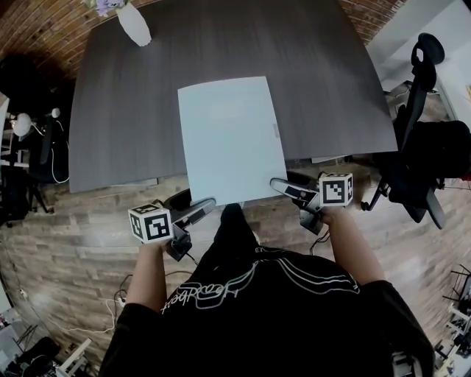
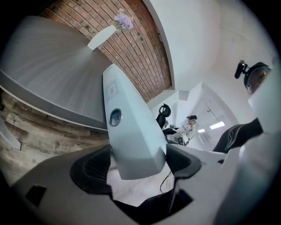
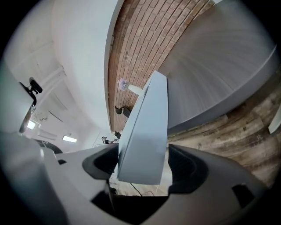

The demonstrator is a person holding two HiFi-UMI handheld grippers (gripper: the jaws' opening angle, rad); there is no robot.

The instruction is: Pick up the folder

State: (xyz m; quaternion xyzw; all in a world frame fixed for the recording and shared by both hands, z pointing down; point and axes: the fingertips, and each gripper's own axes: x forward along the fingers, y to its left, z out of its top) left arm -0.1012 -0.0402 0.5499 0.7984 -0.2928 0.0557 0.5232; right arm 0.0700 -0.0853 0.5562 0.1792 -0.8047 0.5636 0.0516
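Note:
A pale blue-grey folder [image 1: 232, 136] lies flat on the dark grey table [image 1: 125, 110], its near edge hanging over the table's front. My left gripper [image 1: 200, 208] is at its near left corner and my right gripper [image 1: 283, 188] at its near right corner. In the left gripper view the thick edge of the folder [image 2: 131, 132], with a round finger hole, sits between the wide jaws of the left gripper [image 2: 138, 162], almost filling them. In the right gripper view the folder [image 3: 147, 132] stands between the jaws of the right gripper [image 3: 142, 165], with a gap at the right pad [image 3: 186, 165]. Both are open.
A white vase [image 1: 134, 22] with pale flowers stands at the table's far left corner. A black office chair [image 1: 419, 147] is to the right of the table. The floor below the overhanging edge is wood planks, and a brick wall runs behind the table [image 2: 44, 66].

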